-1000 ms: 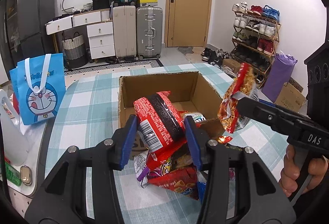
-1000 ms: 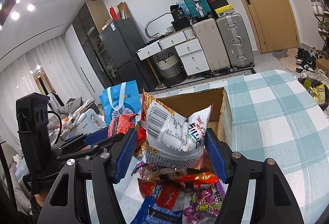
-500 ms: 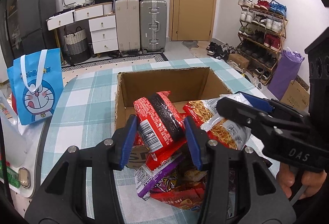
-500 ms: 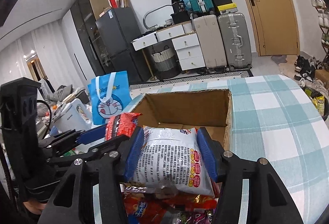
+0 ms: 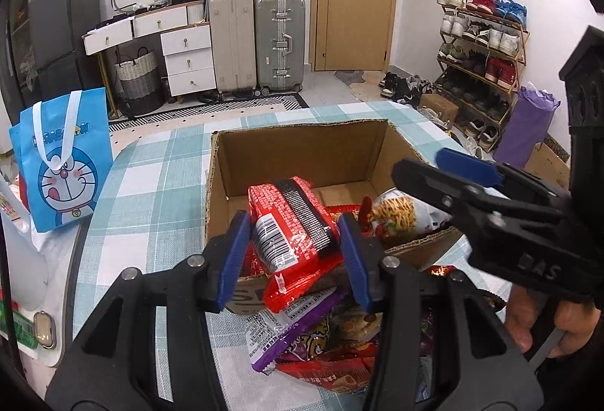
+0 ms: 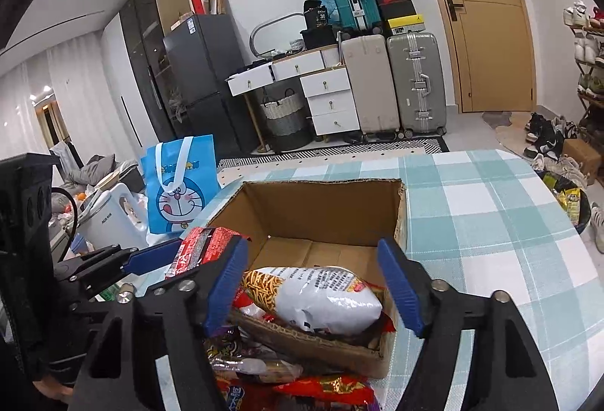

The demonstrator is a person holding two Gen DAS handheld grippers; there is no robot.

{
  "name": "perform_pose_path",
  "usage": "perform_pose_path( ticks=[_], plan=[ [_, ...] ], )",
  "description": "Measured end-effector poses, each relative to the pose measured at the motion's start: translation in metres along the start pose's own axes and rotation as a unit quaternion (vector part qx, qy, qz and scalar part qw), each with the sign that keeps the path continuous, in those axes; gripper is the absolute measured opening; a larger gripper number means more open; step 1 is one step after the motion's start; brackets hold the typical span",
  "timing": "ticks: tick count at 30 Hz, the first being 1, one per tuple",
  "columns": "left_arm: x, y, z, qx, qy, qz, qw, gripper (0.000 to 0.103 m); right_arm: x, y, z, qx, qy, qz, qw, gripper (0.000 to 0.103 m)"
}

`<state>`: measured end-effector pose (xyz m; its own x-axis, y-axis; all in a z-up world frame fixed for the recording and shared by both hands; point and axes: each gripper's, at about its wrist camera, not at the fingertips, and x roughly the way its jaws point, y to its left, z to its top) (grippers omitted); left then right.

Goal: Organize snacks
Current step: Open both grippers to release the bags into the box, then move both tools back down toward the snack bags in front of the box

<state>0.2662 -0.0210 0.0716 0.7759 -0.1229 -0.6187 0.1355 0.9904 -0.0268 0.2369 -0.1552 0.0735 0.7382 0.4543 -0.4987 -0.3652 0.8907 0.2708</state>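
Note:
An open cardboard box (image 5: 302,150) (image 6: 321,210) stands on the checked table. My left gripper (image 5: 292,248) is shut on a red snack pack (image 5: 290,222) with a black stripe, held over the box's near left corner. The right wrist view shows that red snack pack (image 6: 204,244) at the left. A white noodle-snack bag (image 6: 324,297) (image 5: 400,214) lies inside the box at its near edge. My right gripper (image 6: 313,278) (image 5: 434,169) hangs around the bag with its jaws opening, and neither pad touches it. Several loose snack packs (image 5: 321,346) (image 6: 264,377) are piled in front of the box.
A blue cartoon tote bag (image 5: 64,161) (image 6: 181,180) stands left of the box at the table edge, with a white kettle (image 6: 109,218) beside it. The checked tablecloth (image 6: 490,222) stretches right of the box. A person's hand (image 5: 543,320) grips the right handle.
The right gripper brought the white bag down into the box and let go as its jaws spread. The left gripper carried the red pack closer to the box.

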Motion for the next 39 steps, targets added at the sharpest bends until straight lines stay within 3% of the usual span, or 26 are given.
perform_pose_path(
  ticks=[2, 6, 14, 22, 27, 39],
  plan=[
    [-0.001, 0.0, -0.001, 0.004, 0.0, 0.002, 1.0, 0.049, -0.007, -0.004, -0.002, 0.006, -0.006, -0.007, 1.0, 0.091],
    [-0.005, 0.0, -0.003, 0.002, -0.007, 0.0, 1.0, 0.082, -0.018, -0.01, -0.004, 0.015, -0.008, -0.016, 1.0, 0.095],
    [-0.02, 0.008, -0.013, -0.005, -0.012, -0.001, 0.9999, 0.083, -0.029, -0.018, -0.012, 0.02, 0.01, -0.039, 0.999, 0.102],
    [-0.036, 0.011, -0.032, -0.006, -0.007, 0.002, 1.0, 0.086, -0.036, -0.015, -0.029, 0.013, 0.023, -0.033, 0.999, 0.102],
    [-0.049, 0.011, -0.042, -0.012, -0.02, 0.0, 0.9997, 0.102, -0.042, -0.013, -0.037, 0.016, 0.025, -0.027, 0.999, 0.102],
    [-0.069, 0.012, -0.065, -0.024, -0.021, 0.0, 0.9995, 0.102, -0.058, -0.013, -0.061, 0.007, 0.039, -0.021, 0.999, 0.102]
  ],
)
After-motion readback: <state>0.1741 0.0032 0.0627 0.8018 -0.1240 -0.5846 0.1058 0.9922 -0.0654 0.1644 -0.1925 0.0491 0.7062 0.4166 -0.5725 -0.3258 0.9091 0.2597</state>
